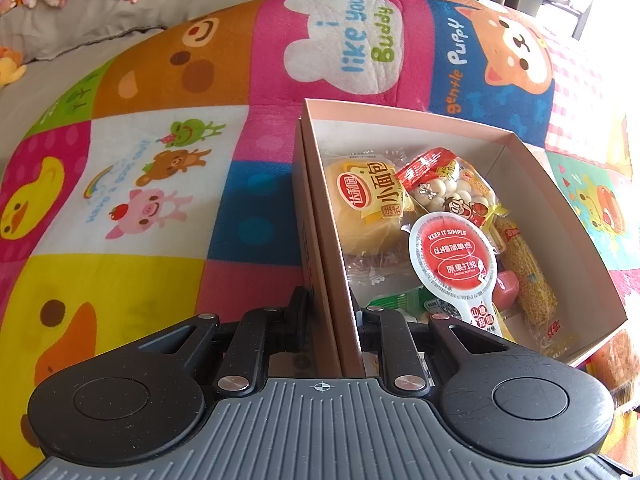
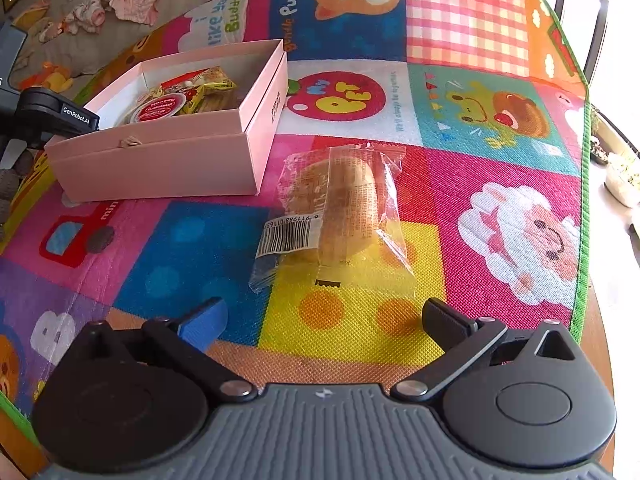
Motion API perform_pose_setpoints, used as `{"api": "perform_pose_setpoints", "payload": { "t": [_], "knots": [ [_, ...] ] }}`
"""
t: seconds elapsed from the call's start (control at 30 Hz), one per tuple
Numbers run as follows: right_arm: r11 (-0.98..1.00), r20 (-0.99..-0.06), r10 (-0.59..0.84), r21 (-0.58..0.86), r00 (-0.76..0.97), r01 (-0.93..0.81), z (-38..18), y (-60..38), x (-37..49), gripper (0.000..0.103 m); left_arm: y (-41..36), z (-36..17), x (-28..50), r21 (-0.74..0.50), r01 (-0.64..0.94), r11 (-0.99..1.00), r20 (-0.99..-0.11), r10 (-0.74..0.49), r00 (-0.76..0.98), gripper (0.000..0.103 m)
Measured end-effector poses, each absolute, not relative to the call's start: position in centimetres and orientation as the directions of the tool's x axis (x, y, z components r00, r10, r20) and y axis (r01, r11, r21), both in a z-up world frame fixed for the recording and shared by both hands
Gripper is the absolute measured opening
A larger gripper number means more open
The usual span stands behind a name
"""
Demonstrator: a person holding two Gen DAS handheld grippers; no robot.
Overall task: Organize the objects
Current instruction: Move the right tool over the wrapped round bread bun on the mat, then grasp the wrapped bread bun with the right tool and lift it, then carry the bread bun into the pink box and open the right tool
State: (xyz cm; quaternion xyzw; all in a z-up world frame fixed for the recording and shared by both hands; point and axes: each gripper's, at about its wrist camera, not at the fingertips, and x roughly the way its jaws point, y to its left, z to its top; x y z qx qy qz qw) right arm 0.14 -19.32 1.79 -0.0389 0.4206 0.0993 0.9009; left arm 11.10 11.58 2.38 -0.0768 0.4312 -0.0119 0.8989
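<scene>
A pink cardboard box [image 1: 560,168] sits on the colourful play mat and holds several snack packets: a small bread [image 1: 368,208], a bag of white candies [image 1: 452,188], a red-lidded jelly spoon [image 1: 456,256] and a corn stick [image 1: 528,276]. My left gripper [image 1: 332,312] is shut on the box's left wall. In the right wrist view the box [image 2: 168,160] lies at the upper left, with the left gripper [image 2: 56,116] at its far end. A wrapped bread packet [image 2: 336,208] lies on the mat just ahead of my right gripper [image 2: 324,320], which is open wide and empty.
The play mat [image 2: 480,160] covers the surface, with its green edge [image 2: 584,200] at the right. Crumpled clothes [image 2: 120,4] and a small plush toy [image 2: 52,76] lie beyond the mat at the far left. A window side is at the right.
</scene>
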Motion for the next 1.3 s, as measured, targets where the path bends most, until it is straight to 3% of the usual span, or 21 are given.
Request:
{"api": "perform_pose_setpoints", "payload": {
  "t": [0.17, 0.33, 0.53, 0.7, 0.77, 0.8, 1.03, 1.3],
  "knots": [
    [0.966, -0.745, 0.204, 0.047, 0.635, -0.256, 3.0, -19.7, 0.0, 0.103, 11.6, 2.5, 11.0, -0.15, -0.042, 0.988, -0.776, -0.091, 0.624, 0.019],
    [0.962, -0.67, 0.149, -0.073, 0.727, -0.265, 4.8, -18.3, 0.6, 0.103, 11.7, 2.5, 10.9, -0.151, -0.042, 0.988, -0.776, -0.093, 0.624, 0.019],
    [0.969, -0.688, 0.127, -0.068, 0.715, -0.237, 4.3, -17.6, 4.1, 0.103, 11.8, 2.5, 10.9, -0.155, -0.043, 0.987, -0.777, -0.095, 0.622, 0.019],
    [0.963, -0.73, 0.123, -0.077, 0.672, -0.26, 3.3, -17.3, 5.2, 0.088, 11.8, 2.5, 10.9, -0.157, -0.043, 0.987, -0.777, -0.097, 0.623, 0.019],
    [0.956, -0.749, 0.133, -0.076, 0.649, -0.284, 3.2, -17.2, 4.9, 0.068, 11.8, 2.5, 10.9, -0.16, -0.045, 0.986, -0.777, -0.097, 0.622, 0.019],
    [0.953, -0.76, 0.142, -0.067, 0.634, -0.294, 3.3, -17.3, 4.5, 0.066, 11.8, 2.5, 10.9, -0.16, -0.046, 0.986, -0.777, -0.097, 0.622, 0.019],
    [0.92, -0.798, 0.276, 0.058, 0.536, -0.387, 5.5, -17.4, 1.2, 0.058, 11.8, 2.5, 10.9, -0.161, -0.05, 0.986, -0.777, -0.096, 0.622, 0.019],
    [0.841, -0.691, 0.406, 0.027, 0.598, -0.54, 11.1, -14.2, -2.4, 0.057, 11.9, 2.5, 10.8, -0.166, -0.055, 0.985, -0.776, -0.096, 0.624, 0.019]
  ]
}}
